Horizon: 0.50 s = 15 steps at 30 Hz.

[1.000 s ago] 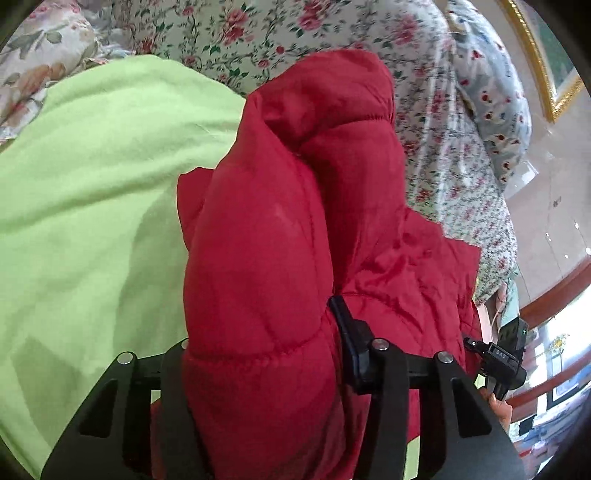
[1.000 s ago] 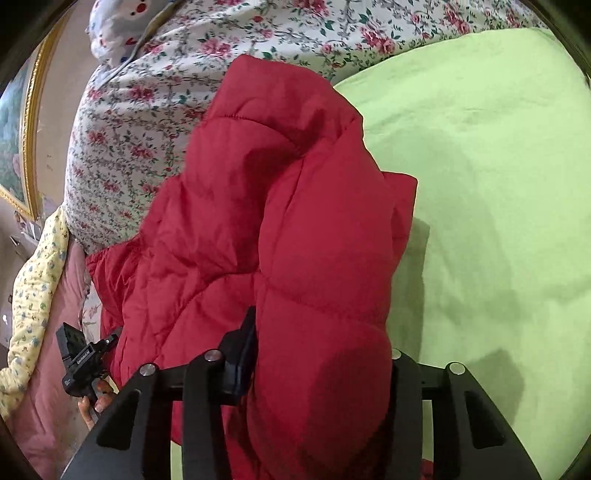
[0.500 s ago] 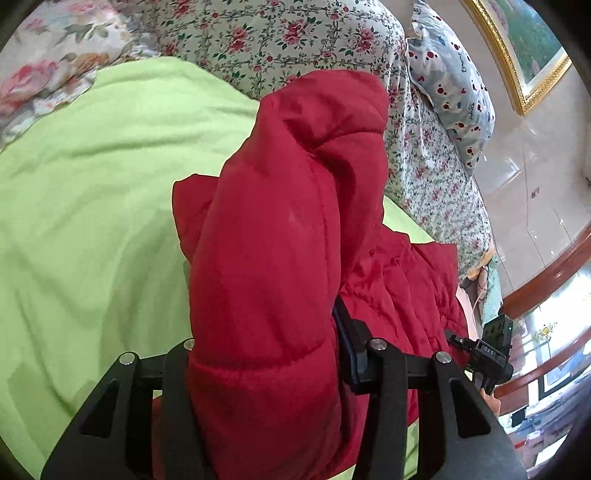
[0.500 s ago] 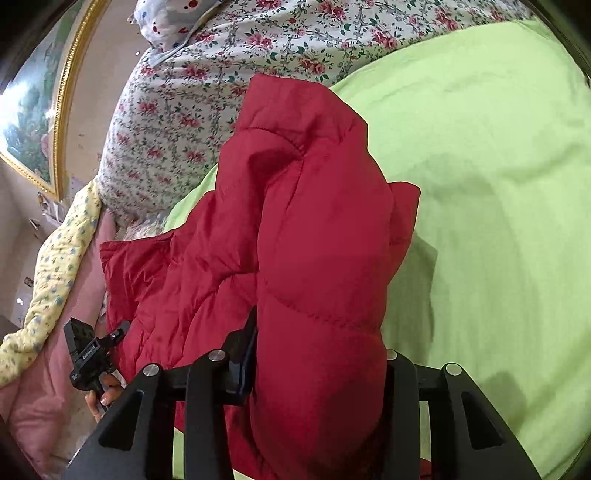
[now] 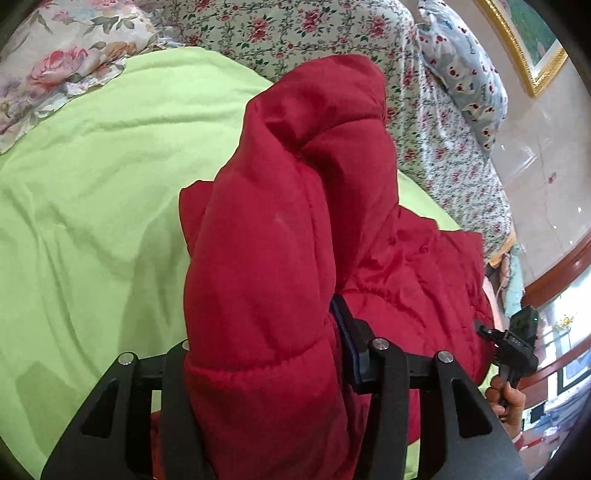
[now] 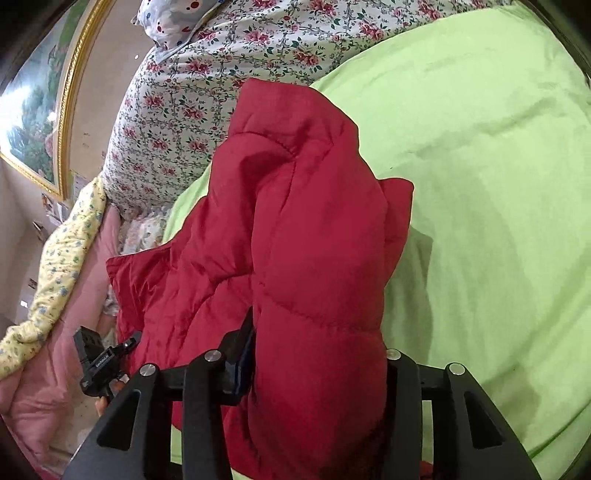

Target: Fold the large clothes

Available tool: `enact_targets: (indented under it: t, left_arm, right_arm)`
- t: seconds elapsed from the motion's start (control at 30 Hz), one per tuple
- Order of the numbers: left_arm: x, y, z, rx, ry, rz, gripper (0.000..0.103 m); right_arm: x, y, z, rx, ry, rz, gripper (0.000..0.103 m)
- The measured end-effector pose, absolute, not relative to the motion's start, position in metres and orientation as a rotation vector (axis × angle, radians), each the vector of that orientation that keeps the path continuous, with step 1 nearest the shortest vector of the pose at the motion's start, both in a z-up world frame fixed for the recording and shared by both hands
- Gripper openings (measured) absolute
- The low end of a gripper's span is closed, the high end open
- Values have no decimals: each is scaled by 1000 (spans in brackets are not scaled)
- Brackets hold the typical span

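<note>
Jacket: red quilted puffer jacket (image 5: 266, 266) (image 6: 314, 258), bunched and raised over the green blanket (image 5: 92, 206) (image 6: 480, 166), its slack body trailing toward 3 o'clock in the left view, toward 9 o'clock in the right view.
Handling: judged light, soft and springy; slick shell likely to slip; padding bound to puff back after creasing.
Hold points: best along stitched quilt seams or hem, where the filling is thinnest.
Left gripper (image 5: 258, 354): clamped on a thick roll of jacket, jaws spread wide by the padding.
Right gripper (image 6: 317, 362): likewise clamped on a padded fold at 6 o'clock.
Containers: none in view.
Surroundings: floral bedding (image 5: 295, 33) (image 6: 177, 103) at 12 o'clock; spotted pillow (image 5: 465, 81); gilt-framed picture (image 6: 33, 122).
</note>
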<state>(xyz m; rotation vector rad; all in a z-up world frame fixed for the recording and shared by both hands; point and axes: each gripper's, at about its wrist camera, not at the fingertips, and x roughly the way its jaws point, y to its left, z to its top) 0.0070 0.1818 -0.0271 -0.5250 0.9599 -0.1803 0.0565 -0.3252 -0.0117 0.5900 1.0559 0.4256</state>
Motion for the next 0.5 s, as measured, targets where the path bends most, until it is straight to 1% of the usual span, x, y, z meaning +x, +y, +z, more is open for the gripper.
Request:
enact_targets:
  t: [0.1,0.13,0.17,0.23,0.27,0.33,0.43,0.5]
  left_arm:
    - [7,184,-35,-527,969,-156,51]
    - [7,182,-35,-519,967,-149,54]
    - [7,180,-35,-506,966,-138,58]
    - [6,178,-33,-464,963,-108,65]
    - [6,177,-32,-443,960,-93,71]
    - [6,174,-29,-402,955,-51,78]
    - [4,173,-25,-378,948,-22,83]
    - [1,173,-19,-358,930,9,83]
  right_arm:
    - [57,-323,-14,572,1059,404,52]
    - [57,-324,-15,574,1059,400,54]
    - [57,-324,-16,571,1058,388,56]
    - [56,-324,-17,567,1058,368,63]
    - [56,-323,-17,558,1061,351,64]
    - [55,-321,-14,538,1060,331,67]
    - [54,-318,-10,507,1062,302,74]
    - [53,-318,-6,484,1061,274,75]
